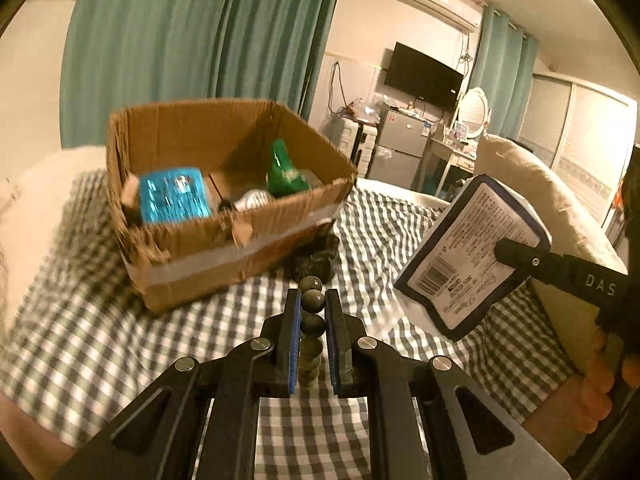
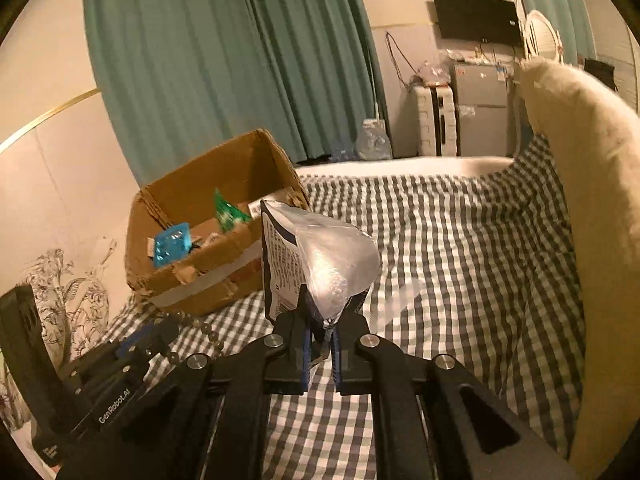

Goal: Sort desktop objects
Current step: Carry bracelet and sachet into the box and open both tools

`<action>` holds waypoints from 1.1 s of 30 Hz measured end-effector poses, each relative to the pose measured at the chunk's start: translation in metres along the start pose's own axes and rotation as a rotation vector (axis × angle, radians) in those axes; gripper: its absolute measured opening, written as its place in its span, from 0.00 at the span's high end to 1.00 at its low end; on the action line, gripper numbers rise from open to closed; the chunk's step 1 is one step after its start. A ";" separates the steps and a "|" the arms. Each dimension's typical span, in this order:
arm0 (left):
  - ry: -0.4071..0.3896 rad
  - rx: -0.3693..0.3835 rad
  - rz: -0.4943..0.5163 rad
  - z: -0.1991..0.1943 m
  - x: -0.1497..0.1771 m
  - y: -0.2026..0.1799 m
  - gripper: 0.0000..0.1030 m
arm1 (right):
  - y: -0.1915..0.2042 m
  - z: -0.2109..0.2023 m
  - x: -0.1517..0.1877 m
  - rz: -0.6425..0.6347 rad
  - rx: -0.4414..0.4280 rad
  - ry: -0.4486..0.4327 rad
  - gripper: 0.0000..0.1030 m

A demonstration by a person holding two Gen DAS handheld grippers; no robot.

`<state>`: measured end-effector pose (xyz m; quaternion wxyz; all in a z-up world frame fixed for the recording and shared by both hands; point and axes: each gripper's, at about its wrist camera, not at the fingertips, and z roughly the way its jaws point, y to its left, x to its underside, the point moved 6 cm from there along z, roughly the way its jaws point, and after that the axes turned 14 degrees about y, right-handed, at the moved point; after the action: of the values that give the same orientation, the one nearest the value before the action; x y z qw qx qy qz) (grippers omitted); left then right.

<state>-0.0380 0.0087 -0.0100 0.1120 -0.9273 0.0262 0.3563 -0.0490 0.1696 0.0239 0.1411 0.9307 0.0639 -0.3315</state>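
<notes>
My left gripper (image 1: 313, 304) is shut on a string of dark green beads (image 1: 312, 300), which hangs between its blue pads above the checked bedspread. The beads (image 2: 200, 326) also show beside the left gripper (image 2: 160, 330) in the right wrist view. My right gripper (image 2: 320, 322) is shut on the lower edge of a flat white packet with a dark blue border (image 2: 316, 264), held upright. In the left wrist view that packet (image 1: 468, 256) is lifted at the right, pinched by the right gripper (image 1: 506, 250). An open cardboard box (image 1: 240, 236) stands ahead on the bed.
The box (image 2: 208, 276) holds a blue packet (image 1: 174, 194), a green packet (image 1: 284, 172) and a silvery item (image 1: 252, 200). A checked bedspread (image 2: 460, 260) covers the bed. A cream pillow (image 2: 592, 208) stands at the right. Teal curtains (image 1: 200, 40) hang behind. A person's hand (image 1: 604, 372) shows at the right.
</notes>
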 end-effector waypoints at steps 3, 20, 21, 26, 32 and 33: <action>-0.026 -0.012 -0.003 -0.013 -0.012 -0.002 0.89 | 0.010 -0.009 -0.005 -0.027 -0.005 -0.017 0.93; -0.173 -0.033 0.043 -0.075 -0.086 -0.007 0.89 | 0.072 -0.046 -0.051 -0.136 -0.087 -0.118 0.93; -0.179 -0.037 0.045 -0.077 -0.091 -0.005 0.89 | 0.075 -0.044 -0.057 -0.140 -0.090 -0.119 0.93; -0.200 -0.085 0.054 -0.075 -0.120 0.015 0.89 | 0.091 -0.027 -0.088 -0.162 -0.088 -0.136 0.93; -0.177 -0.129 0.019 -0.042 -0.146 0.049 0.89 | 0.106 0.015 -0.127 -0.166 -0.110 -0.126 0.93; -0.170 -0.133 0.010 -0.034 -0.150 0.055 0.89 | 0.107 0.022 -0.130 -0.167 -0.110 -0.118 0.93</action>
<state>-0.1343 -0.0569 0.1046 0.0502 -0.8989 -0.0024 0.4352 -0.1397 0.0574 0.1138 0.1675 0.8917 0.1510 -0.3925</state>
